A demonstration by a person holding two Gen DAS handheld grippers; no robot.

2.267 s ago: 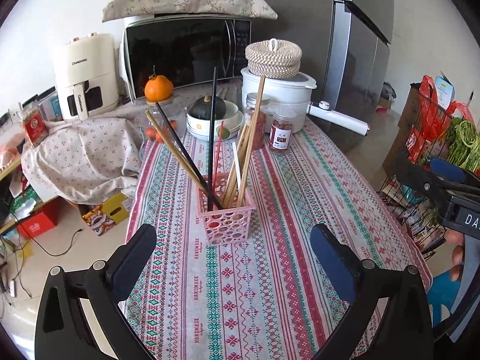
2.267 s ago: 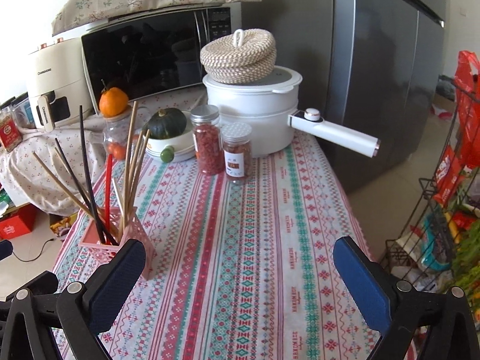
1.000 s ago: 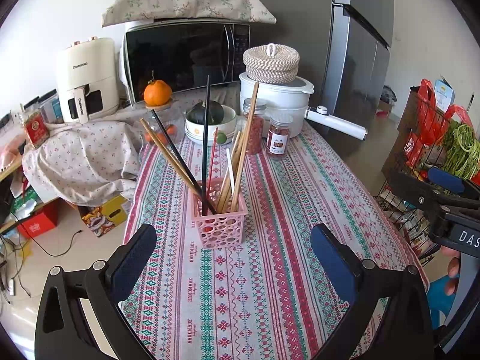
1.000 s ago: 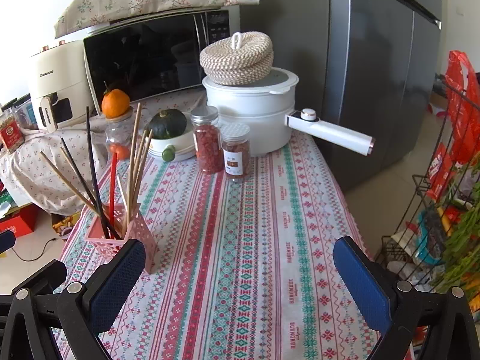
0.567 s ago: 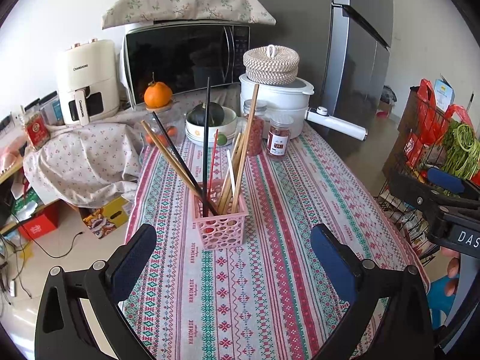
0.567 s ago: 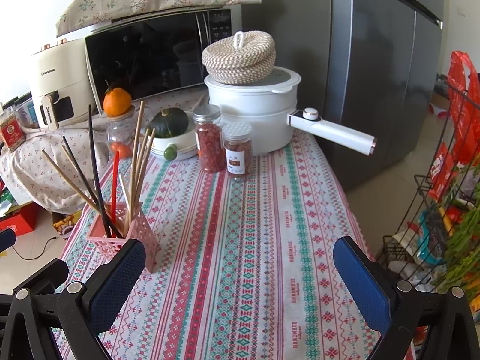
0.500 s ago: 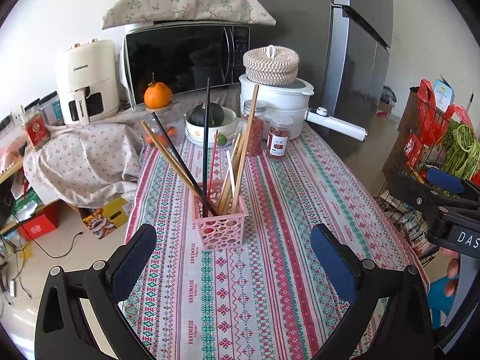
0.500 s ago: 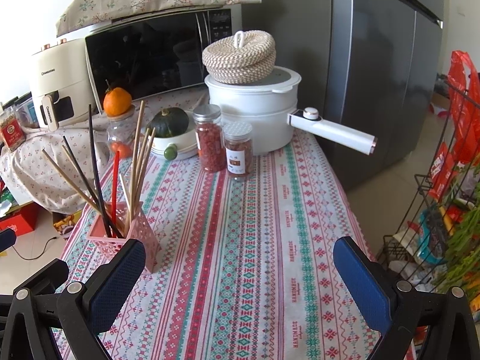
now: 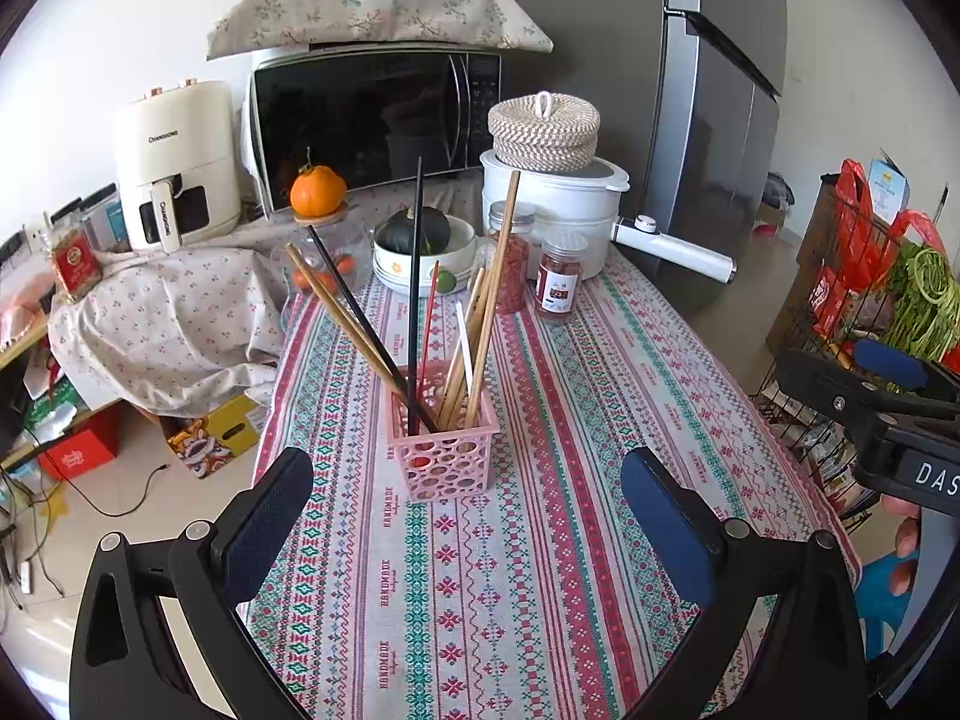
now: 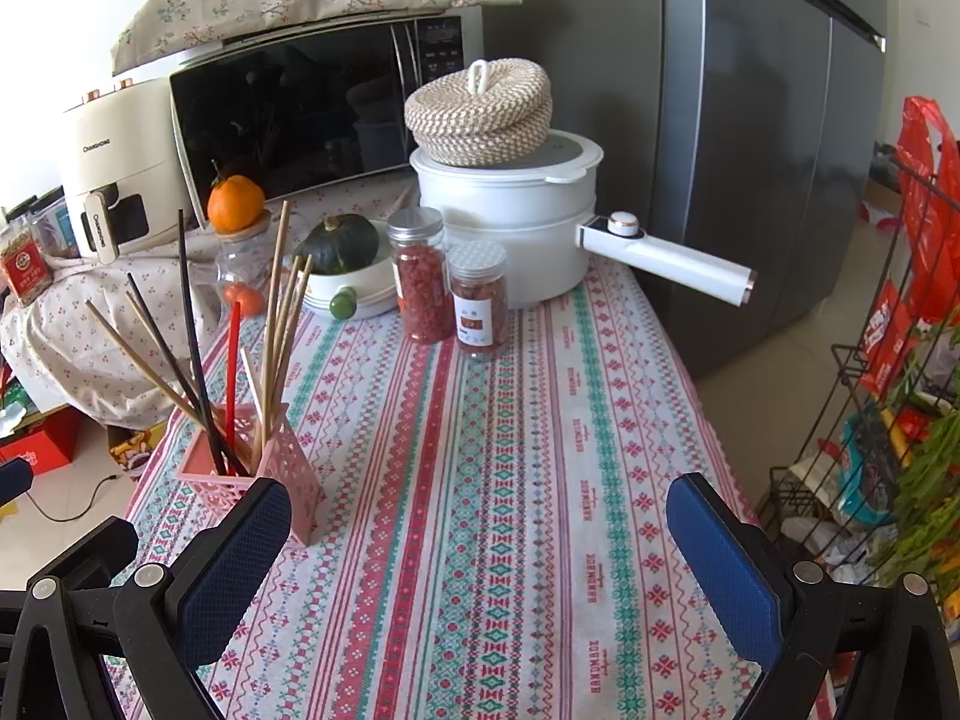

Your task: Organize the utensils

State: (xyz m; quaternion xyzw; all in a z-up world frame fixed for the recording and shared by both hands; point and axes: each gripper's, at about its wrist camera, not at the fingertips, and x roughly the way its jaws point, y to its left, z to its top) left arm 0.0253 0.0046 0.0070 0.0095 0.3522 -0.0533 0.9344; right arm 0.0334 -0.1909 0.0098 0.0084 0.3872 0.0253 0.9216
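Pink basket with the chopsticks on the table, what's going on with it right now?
Nobody is touching it. The pink basket stands on the striped tablecloth with the chopsticks upright or leaning inside it. A person holds two grippers above the near end of the table: the left gripper faces the basket with its jaws wide open, and the right gripper is open and empty too.

The chopsticks (image 9: 420, 324) vanish into the pink basket (image 9: 444, 462) (tips hidden), and jar labels (image 10: 477, 315) are unreadable.
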